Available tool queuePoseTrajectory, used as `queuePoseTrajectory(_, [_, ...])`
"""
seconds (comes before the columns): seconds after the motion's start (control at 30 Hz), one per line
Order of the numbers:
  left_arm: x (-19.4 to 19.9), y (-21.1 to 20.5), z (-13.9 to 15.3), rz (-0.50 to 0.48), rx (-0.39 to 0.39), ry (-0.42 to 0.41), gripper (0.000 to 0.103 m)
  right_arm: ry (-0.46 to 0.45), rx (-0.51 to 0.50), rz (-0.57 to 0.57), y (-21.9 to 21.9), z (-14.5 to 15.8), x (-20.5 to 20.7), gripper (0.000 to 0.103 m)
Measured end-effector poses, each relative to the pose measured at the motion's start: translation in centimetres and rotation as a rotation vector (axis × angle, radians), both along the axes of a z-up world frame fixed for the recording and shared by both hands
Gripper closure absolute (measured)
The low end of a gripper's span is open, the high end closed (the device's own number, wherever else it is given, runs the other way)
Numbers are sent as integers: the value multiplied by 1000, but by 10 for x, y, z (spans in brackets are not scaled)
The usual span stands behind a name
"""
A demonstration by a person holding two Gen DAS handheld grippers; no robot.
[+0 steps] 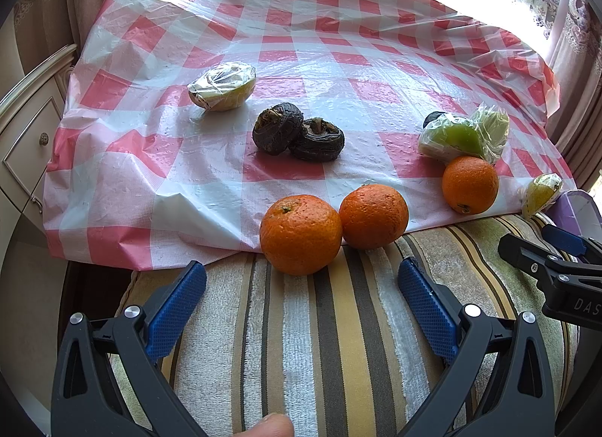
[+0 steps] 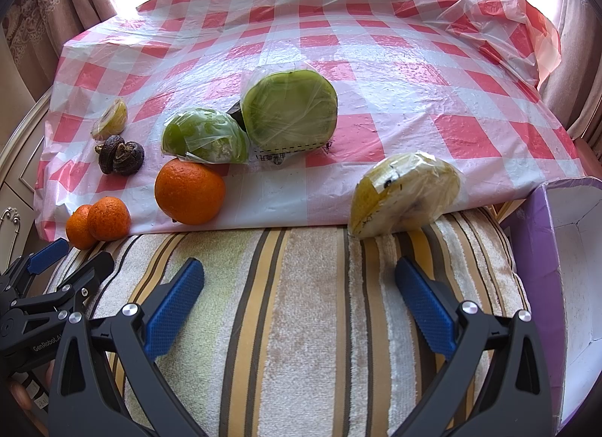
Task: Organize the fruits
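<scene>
Two oranges [image 1: 301, 234] [image 1: 373, 216] sit at the near edge of the red-checked cloth [image 1: 301, 53], a third orange [image 1: 469, 184] to the right. Two dark shrivelled fruits [image 1: 297, 134] lie mid-cloth, a wrapped yellow half fruit [image 1: 222, 86] behind them. Wrapped green fruits [image 2: 289, 110] [image 2: 205, 136] and a wrapped yellow wedge [image 2: 404, 192] show in the right wrist view. My left gripper [image 1: 301, 286] is open and empty, just short of the nearest orange. My right gripper [image 2: 299, 279] is open and empty over the striped towel [image 2: 301, 324], short of the wedge.
A purple and white box [image 2: 564, 249] stands at the right edge of the towel. A cream cabinet [image 1: 26, 136] is to the left. Curtains and a bright window lie behind the table.
</scene>
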State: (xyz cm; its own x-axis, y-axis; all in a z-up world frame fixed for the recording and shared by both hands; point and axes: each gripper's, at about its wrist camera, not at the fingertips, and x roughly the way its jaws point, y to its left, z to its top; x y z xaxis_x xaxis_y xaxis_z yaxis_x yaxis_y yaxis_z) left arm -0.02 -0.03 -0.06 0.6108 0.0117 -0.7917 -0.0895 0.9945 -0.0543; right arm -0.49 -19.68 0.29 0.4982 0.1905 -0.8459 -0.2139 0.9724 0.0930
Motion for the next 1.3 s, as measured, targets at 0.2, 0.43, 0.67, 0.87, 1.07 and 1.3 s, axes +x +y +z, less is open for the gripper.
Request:
queuePoseTrajectory(0.2, [-2, 9, 0, -6, -85, -14, 4, -1, 1, 0, 0, 0, 0, 1])
queuePoseTrajectory(0.43, [-7, 17, 2, -30, -196, -66, 4, -2, 1, 0, 0, 0, 0, 1])
queuePoseTrajectory(0.67, [-13, 24, 7, -7, -244, -92, 5, 15, 101, 20, -15, 3, -1, 1])
queuePoseTrajectory(0.87, [-16, 18, 17, -5, -173, -132, 6, 74, 181, 96, -27, 9, 4, 1])
queuePoseTrajectory(1.07, [-13, 22, 15, -12, -197, -121, 14, 57, 300, 94, -46, 13, 5, 1])
queuePoseTrajectory(1.3, [-11, 24, 11, -23, -223, -107, 29, 13, 264, 47, -59, 18, 2, 1])
